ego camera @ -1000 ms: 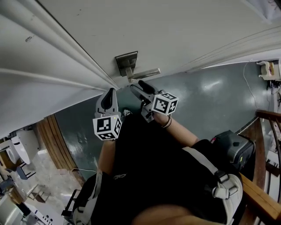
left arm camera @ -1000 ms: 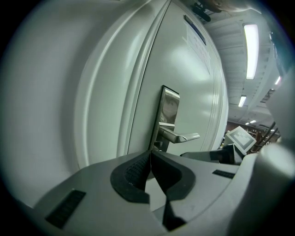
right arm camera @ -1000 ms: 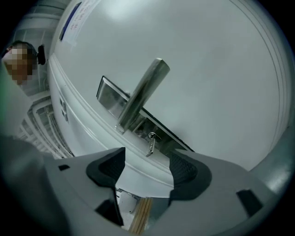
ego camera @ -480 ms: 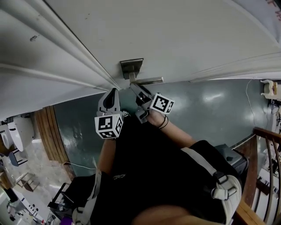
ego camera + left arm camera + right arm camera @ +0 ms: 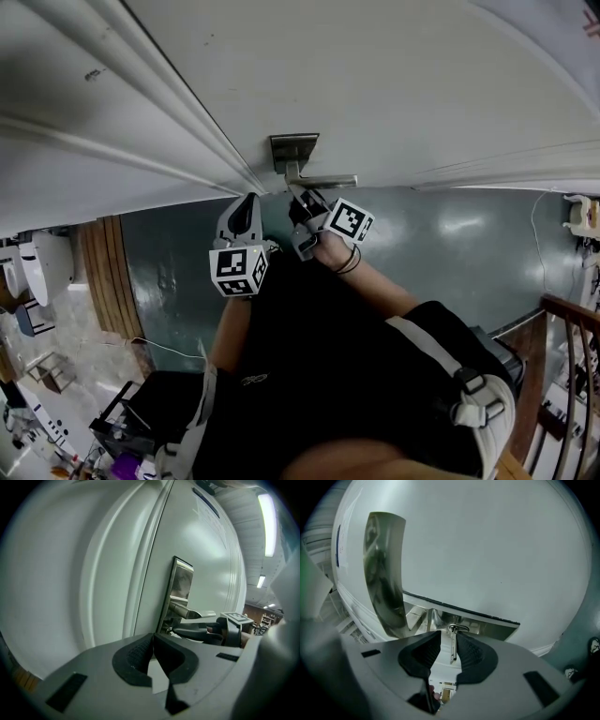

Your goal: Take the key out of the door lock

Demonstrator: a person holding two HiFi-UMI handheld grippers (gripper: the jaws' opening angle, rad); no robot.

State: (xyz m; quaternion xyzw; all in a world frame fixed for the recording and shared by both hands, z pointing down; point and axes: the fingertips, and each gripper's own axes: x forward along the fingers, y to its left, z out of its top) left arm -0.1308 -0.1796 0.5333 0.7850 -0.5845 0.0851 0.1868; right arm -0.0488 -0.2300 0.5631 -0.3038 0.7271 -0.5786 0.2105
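Just under the handle (image 5: 384, 573), right tool (image 5: 448, 635) jaws are closing round key (image 5: 453, 648).

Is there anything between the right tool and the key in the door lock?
Nothing visible does. The key stands between the jaws of the right tool, which are closing around it.

Soft, even light on the pale door (image 5: 394, 84), ceiling tube (image 5: 266, 524) glare, heavy fisheye vignetting, perhaps slight motion blur.

Observed: right gripper (image 5: 296, 194) at lock plate (image 5: 293, 150) by lever handle (image 5: 330, 180), jaws closing, contents not discernible; left gripper (image 5: 248, 201) just beside, near white door (image 5: 394, 75) edge
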